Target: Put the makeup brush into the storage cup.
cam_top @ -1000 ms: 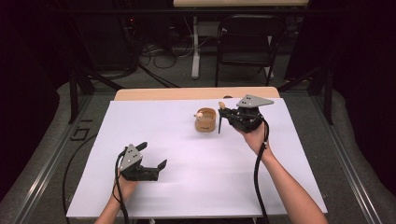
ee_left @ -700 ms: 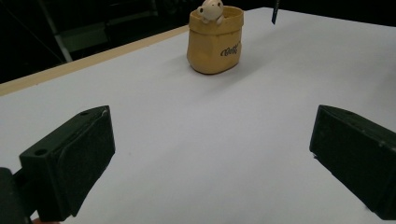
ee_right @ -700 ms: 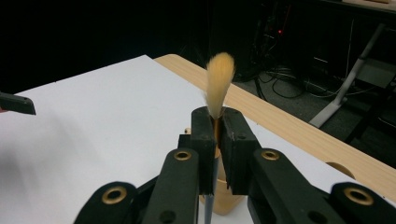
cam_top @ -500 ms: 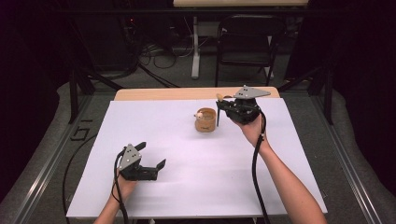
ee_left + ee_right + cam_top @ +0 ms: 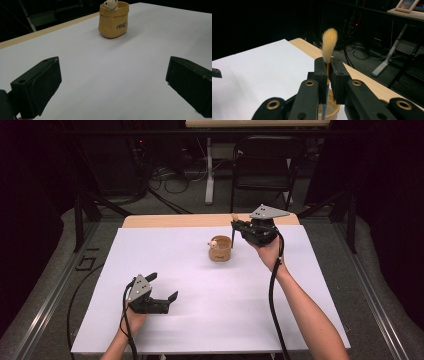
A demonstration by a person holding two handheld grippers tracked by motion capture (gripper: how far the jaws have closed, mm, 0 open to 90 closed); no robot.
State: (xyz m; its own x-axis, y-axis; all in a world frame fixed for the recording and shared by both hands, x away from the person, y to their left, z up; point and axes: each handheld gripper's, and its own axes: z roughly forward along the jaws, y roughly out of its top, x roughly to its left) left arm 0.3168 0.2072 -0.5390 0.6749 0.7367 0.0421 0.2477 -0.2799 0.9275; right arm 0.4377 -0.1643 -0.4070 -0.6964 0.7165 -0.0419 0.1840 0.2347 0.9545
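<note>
A tan cup (image 5: 220, 249) with a small white animal figure on its rim stands on the white table cover (image 5: 200, 310), toward the back middle. My right gripper (image 5: 234, 226) hangs just right of and above the cup, shut on a thin brush (image 5: 233, 237). The brush stands upright, its dark handle pointing down. In the right gripper view the pale bristles (image 5: 329, 44) stick up past the closed jaws of my right gripper (image 5: 327, 68), and the cup (image 5: 332, 110) lies below. My left gripper (image 5: 162, 286) rests near the front left, open, aimed at the cup (image 5: 114, 20), nothing between the jaws of my left gripper (image 5: 112, 82).
A wooden table edge (image 5: 170, 220) runs behind the white cover. Beyond it are a black chair (image 5: 265, 165), a white desk leg (image 5: 210, 175) and floor cables. A picture frame (image 5: 407, 5) sits on a desk in the background.
My right gripper has risen with the brush beside the cup. The left gripper has stayed put.
</note>
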